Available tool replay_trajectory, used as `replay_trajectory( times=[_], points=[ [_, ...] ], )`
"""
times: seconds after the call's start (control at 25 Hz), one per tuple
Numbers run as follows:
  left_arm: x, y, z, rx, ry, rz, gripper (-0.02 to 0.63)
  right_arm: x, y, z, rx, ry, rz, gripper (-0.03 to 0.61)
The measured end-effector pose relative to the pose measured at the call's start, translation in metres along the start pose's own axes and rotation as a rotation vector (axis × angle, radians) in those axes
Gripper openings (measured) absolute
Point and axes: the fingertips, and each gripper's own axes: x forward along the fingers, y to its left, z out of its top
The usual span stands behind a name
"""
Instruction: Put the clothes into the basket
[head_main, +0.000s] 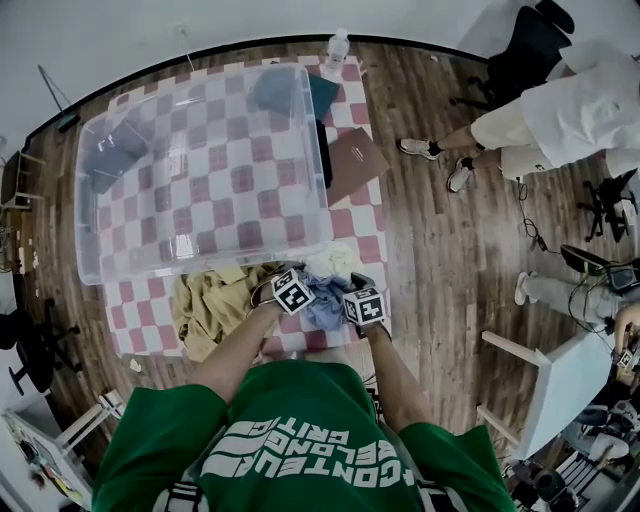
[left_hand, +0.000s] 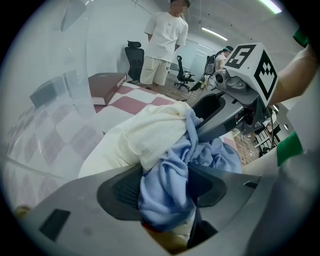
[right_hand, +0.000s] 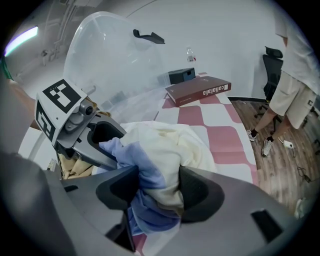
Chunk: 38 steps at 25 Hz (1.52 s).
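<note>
A: Left gripper (left_hand: 165, 186), fingers (left_hand: 122, 190)?

B: Narrowed onto a fold of blue cloth (left_hand: 220, 156). The pads press it from both sides, so it is held.

A: Right gripper (right_hand: 152, 192)?

B: Same. Its fingers (right_hand: 202, 195) clamp a bunch of the blue cloth with cream cloth (right_hand: 167, 142) wrapped over it. Both tips are sunk side by side in one heap, close together.

A: Where's the heap?

B: At the near edge of the worktop (head_main: 365, 225), right of its middle. Tan cloth (head_main: 205, 310) lies just left of it, ungripped.

A: Basket?

B: The basket (head_main: 180, 265) is clear plastic. Its near wall stands just behind the clothes, and most of it spreads far and left from the fingers. Dark shapes show through it, and I can't tell if they're inside.

A: So the move?

B: My reading is up and away from the body, over that near wall, drifting left. The left gripper is nearer the basket's middle, and the right has further to cross. The bundle is bunched with no clear long axis. Trailing cloth could catch the rim.
</note>
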Motion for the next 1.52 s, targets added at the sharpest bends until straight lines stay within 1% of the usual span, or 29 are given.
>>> replay_trajectory(
  times=[0.16, 0.28, 0.4, 0.64, 0.88, 1.16, 1.32, 1.52],
  points=[
    [0.001, -0.002, 0.0, 0.0, 0.006, -0.003, 0.193, 0.001, 0.004, 0.0, 0.024, 0.003, 0.007, 0.207],
    [0.0, -0.006, 0.0, -0.009, 0.002, -0.008, 0.144, 0.0, 0.007, -0.001, 0.024, -0.008, 0.011, 0.173],
    [-0.002, -0.009, 0.001, -0.002, -0.001, -0.01, 0.115, -0.005, 0.01, -0.001, 0.017, -0.019, 0.023, 0.15],
    [-0.012, -0.015, 0.005, -0.004, -0.035, -0.015, 0.107, -0.019, 0.018, 0.003, -0.005, -0.053, 0.02, 0.141],
    [-0.03, -0.021, 0.018, -0.019, -0.106, -0.021, 0.106, -0.043, 0.024, 0.015, -0.042, -0.12, -0.004, 0.141],
    [-0.053, -0.028, 0.035, 0.014, -0.185, -0.004, 0.106, -0.074, 0.033, 0.028, -0.066, -0.21, -0.055, 0.141],
    [-0.072, -0.037, 0.056, 0.041, -0.235, -0.007, 0.104, -0.1, 0.034, 0.039, -0.063, -0.278, -0.096, 0.141],
    [-0.096, -0.046, 0.082, 0.092, -0.307, -0.002, 0.103, -0.133, 0.037, 0.055, -0.078, -0.357, -0.149, 0.14]
  ],
)
